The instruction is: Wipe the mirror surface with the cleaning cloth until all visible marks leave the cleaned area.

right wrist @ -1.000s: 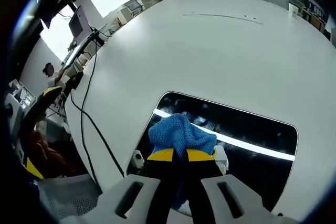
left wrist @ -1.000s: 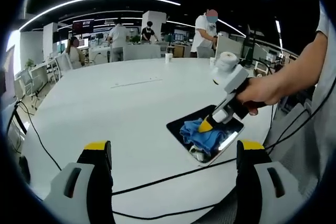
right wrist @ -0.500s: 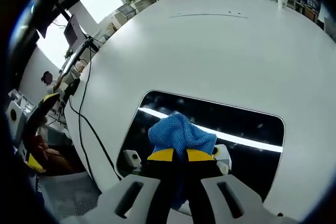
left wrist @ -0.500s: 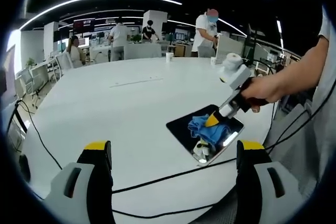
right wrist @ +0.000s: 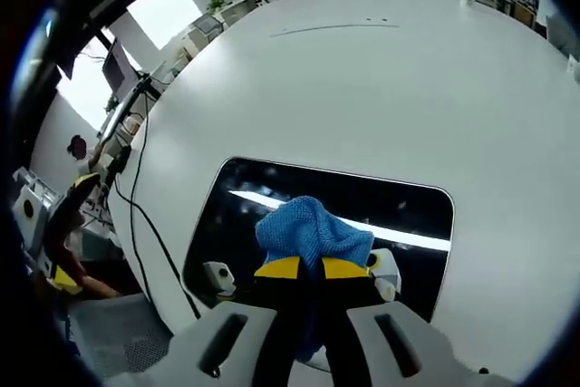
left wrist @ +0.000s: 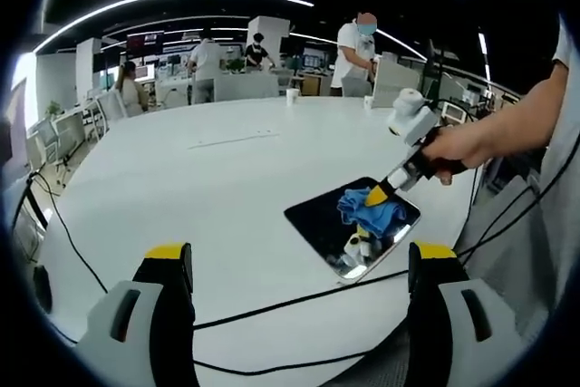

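The right gripper (right wrist: 311,268) is clamped on the blue cloth (right wrist: 313,233), pressed onto the mirror (right wrist: 272,188) lying flat near the white table's (right wrist: 362,88) edge. The left gripper (left wrist: 299,265) hangs wide and empty, well apart. Unbraced, the mirror risks sliding toward the edge, or onto the black cable (left wrist: 299,301) just beside it.

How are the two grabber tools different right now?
The right tool is shut on the blue cloth and presses it on the mirror; the left tool is open and holds nothing. The right tool is over the mirror; the left tool hangs back near the table edge, above a black cable. Both have yellow tips.
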Motion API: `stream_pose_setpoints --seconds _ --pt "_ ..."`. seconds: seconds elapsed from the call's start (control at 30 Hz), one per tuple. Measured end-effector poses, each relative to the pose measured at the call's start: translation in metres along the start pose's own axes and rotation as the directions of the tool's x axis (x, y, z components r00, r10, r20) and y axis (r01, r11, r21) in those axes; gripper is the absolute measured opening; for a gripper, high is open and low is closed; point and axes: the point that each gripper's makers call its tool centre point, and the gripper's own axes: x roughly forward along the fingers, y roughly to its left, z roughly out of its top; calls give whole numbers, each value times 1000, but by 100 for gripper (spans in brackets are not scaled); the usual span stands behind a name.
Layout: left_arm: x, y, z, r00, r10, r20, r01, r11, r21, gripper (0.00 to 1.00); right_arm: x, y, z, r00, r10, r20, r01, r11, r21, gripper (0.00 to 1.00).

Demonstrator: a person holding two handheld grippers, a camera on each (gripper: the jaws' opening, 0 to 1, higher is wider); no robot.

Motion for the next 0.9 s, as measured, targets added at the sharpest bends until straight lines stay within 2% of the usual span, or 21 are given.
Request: stream_pose_setpoints --seconds 0.33,0.9 --pt "-6 -2 4 1000 19 17 -18 1000 -8 99 -9 -19 -4 1000 -14 8 14 1000 2 1" --pt "-8 -2 -6 1000 27 1 -27 1000 9 99 -19 -46 -8 999 -51 11 51 999 11 1"
